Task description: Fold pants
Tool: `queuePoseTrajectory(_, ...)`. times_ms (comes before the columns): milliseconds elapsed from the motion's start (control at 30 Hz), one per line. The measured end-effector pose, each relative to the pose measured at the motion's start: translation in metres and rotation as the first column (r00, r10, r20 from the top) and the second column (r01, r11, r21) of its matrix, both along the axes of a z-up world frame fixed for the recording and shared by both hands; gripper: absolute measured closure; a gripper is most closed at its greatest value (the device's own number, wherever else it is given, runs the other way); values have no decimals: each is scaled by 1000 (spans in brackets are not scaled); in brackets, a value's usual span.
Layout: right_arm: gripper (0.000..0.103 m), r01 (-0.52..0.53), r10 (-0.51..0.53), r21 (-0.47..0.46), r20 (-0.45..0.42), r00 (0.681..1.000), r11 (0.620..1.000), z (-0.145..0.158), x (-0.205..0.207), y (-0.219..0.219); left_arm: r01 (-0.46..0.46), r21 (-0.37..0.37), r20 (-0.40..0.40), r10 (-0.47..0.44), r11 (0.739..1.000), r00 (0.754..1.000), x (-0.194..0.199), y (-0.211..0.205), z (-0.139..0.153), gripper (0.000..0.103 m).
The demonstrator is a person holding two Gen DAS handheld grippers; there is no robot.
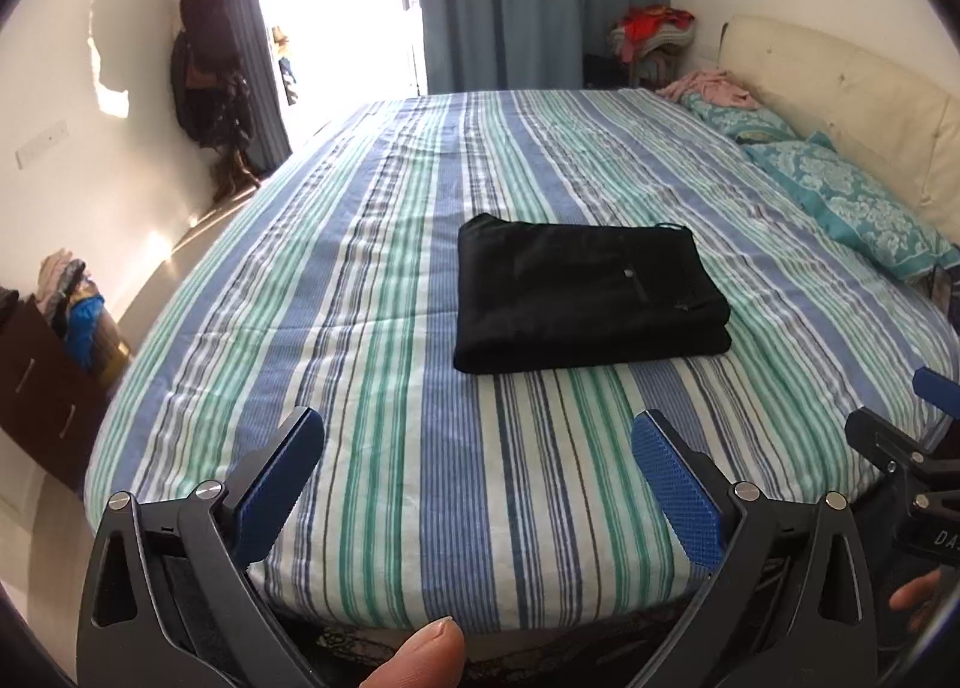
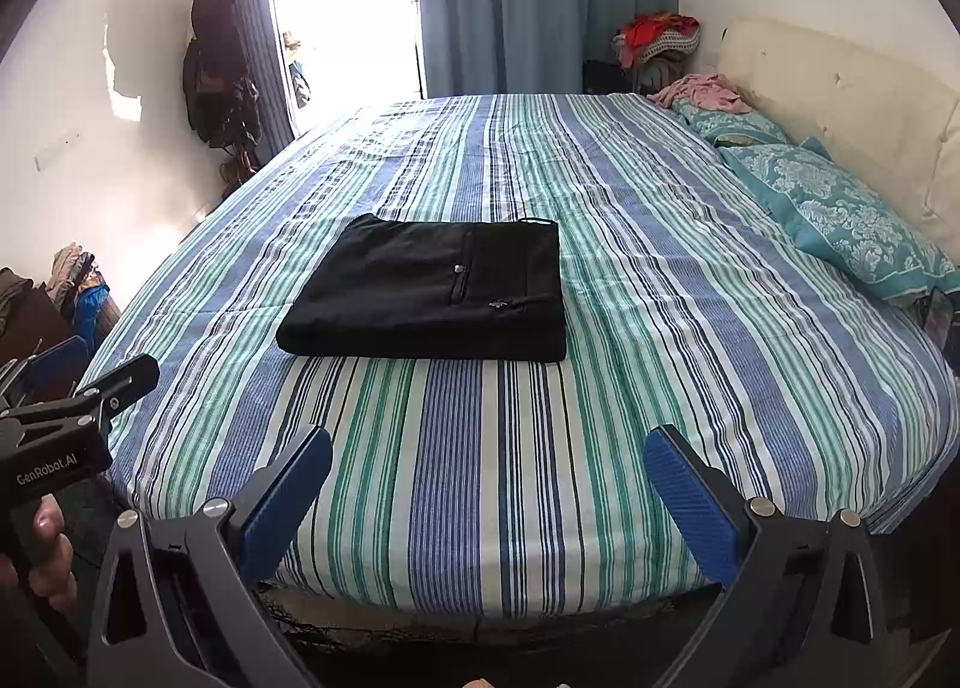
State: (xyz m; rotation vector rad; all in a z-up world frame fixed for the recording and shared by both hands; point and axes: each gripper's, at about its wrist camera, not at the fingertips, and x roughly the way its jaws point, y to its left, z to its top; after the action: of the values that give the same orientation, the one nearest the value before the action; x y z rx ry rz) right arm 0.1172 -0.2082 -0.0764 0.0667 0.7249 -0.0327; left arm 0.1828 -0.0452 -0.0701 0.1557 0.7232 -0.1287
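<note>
Black pants (image 1: 585, 295) lie folded into a flat rectangular stack on the striped bedspread (image 1: 420, 244); in the right wrist view the pants (image 2: 432, 292) show a small zip pocket on top. My left gripper (image 1: 477, 433) is open, held back over the near edge of the bed, well short of the pants, with nothing between its blue pads (image 1: 675, 484). My right gripper (image 2: 489, 451) is likewise open and empty near the bed's foot. Each gripper shows at the edge of the other's view: the right gripper (image 1: 900, 448) and the left gripper (image 2: 66, 394).
Teal patterned pillows (image 2: 840, 214) and a pink garment (image 2: 702, 88) lie along the cream headboard (image 2: 840, 88) at right. A heap of clothes (image 2: 657, 37) sits in the far corner. A coat rack (image 2: 219, 64) stands by the bright doorway. A dark dresser (image 1: 42, 382) is at left.
</note>
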Motion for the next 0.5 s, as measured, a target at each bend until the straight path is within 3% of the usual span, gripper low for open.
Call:
queuePoseTrajectory(167,0,18,-18,-10,-5,1000,1000,3,-2,-2,-73,101,38,69,992,997,-7,-7,8,0)
queuePoseTrajectory(400,0,25,-25,-33,-1,1000,999,7,-7,-1,-44,101,-23,46,994,999,-13,-11,4,0)
queuePoseTrajectory(500,0,19,-19,-28,-1,1000,999,7,-8,0,-10,46,-65,13,999,998,-16,-12,4,0)
